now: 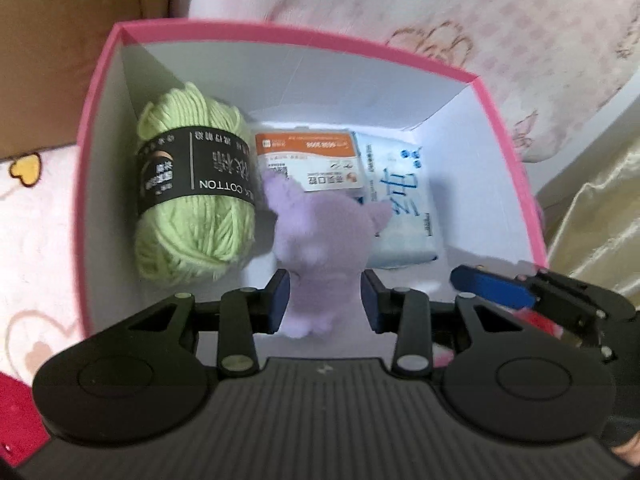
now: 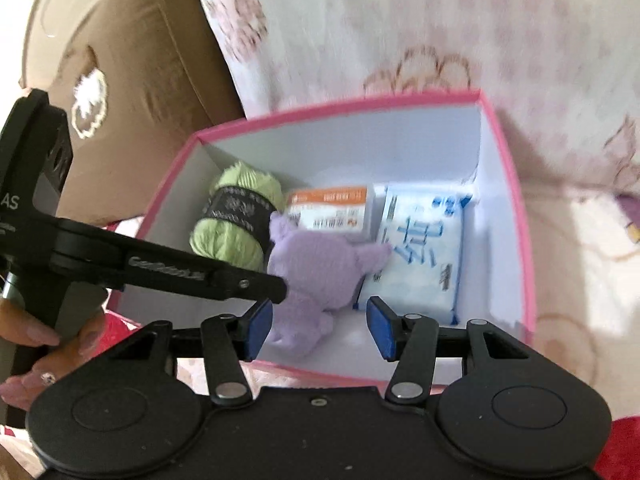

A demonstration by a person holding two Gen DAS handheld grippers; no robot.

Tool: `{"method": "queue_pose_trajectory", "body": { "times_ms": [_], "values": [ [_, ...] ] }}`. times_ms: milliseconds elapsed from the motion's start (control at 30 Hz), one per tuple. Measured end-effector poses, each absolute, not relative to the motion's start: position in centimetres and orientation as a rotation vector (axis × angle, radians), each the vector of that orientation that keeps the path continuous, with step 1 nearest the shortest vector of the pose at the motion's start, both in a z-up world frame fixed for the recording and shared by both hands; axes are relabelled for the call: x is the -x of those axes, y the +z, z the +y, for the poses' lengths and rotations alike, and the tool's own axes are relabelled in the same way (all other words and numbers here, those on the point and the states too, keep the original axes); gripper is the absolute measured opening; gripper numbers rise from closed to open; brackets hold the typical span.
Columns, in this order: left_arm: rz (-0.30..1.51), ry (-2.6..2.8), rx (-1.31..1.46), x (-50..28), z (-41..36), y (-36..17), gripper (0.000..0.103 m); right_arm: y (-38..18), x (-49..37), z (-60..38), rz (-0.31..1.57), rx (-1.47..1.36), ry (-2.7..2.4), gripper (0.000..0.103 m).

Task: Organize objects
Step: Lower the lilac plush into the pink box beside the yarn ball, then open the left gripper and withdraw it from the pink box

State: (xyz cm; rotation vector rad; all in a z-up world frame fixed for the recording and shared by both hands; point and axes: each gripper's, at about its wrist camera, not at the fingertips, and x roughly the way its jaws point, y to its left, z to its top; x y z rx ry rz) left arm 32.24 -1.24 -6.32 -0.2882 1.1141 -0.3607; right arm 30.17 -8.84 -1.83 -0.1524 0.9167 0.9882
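Inside the pink-rimmed box (image 1: 100, 128), on the floral bedding (image 1: 440, 12), the sorting is well along; you are on the plush toy step. Largest first: the box, white walls, open top, holds everything so far. Against its left wall stands the green yarn skein (image 1: 192, 200) with a black band. Along the right side of the floor lies the blue-and-white tissue pack (image 1: 404, 216), flat. Between yarn and tissues sits the orange-and-white mask box (image 1: 308, 160), towards the far wall. In front of that, near the middle, is the purple plush toy (image 1: 320, 236), its ears overlapping the mask box and tissue pack.

Your left gripper (image 1: 325, 300) has its pads on either side of the toy's lower body, narrowly parted and flush against the fur; it reads as holding the toy, though blur leaves the firmness uncertain. Whether the toy rests on the box floor I cannot tell.

Your right gripper (image 2: 320, 328) hangs over the near rim, jaws partly apart, nothing between them; the toy lies just beyond its left pad.

Judgement: placement is nearly done. The next move calls for easing the left jaws apart and lifting straight out, keeping clear of the yarn. The toy is soft and may cling to the pads.
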Motion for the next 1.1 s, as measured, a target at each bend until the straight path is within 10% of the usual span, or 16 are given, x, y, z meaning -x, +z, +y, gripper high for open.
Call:
{"method": "queue_pose_trajectory", "body": {
  "times_ms": [1100],
  "values": [
    [0.938, -0.368, 0.116, -16.2, -3.4, 7.3, 0.043, 9.5, -19.6, -17.2, 0.691, 0.363, 1.03, 0.062]
  ]
}}
